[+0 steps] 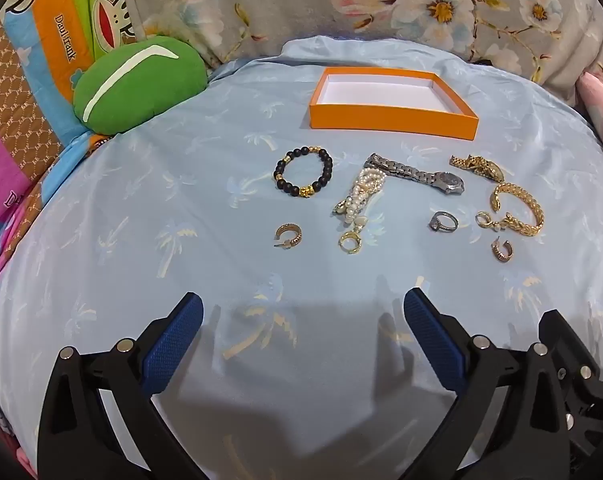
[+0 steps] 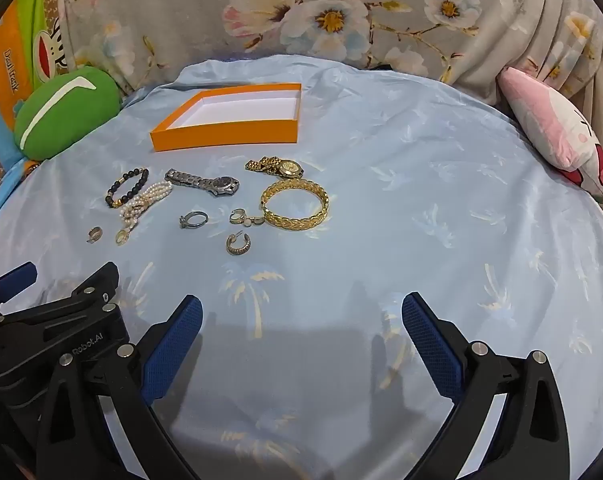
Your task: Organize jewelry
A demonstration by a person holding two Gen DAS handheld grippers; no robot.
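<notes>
An empty orange box [image 1: 393,122] [image 2: 225,136] lies at the back of the light blue cloth. In front of it lie a black bead bracelet [image 1: 303,172] [image 2: 127,187], a pearl bracelet [image 1: 359,194] [image 2: 145,202], a silver watch [image 1: 417,174] [image 2: 203,182], a gold watch [image 1: 477,166] [image 2: 277,166], a gold bangle [image 1: 519,210] [image 2: 295,205], a silver ring [image 1: 443,222] [image 2: 192,220] and several small gold earrings. My left gripper [image 1: 303,316] and right gripper [image 2: 301,316] hover open near the cloth's front, well short of the jewelry, nothing between their fingers.
A green cushion [image 1: 137,84] [image 2: 65,114] sits at the back left, a pink-and-white cushion [image 2: 557,132] at the right edge. Floral fabric [image 1: 381,4] rises behind the cloth. In the right wrist view the left gripper's body [image 2: 53,320] is close at lower left.
</notes>
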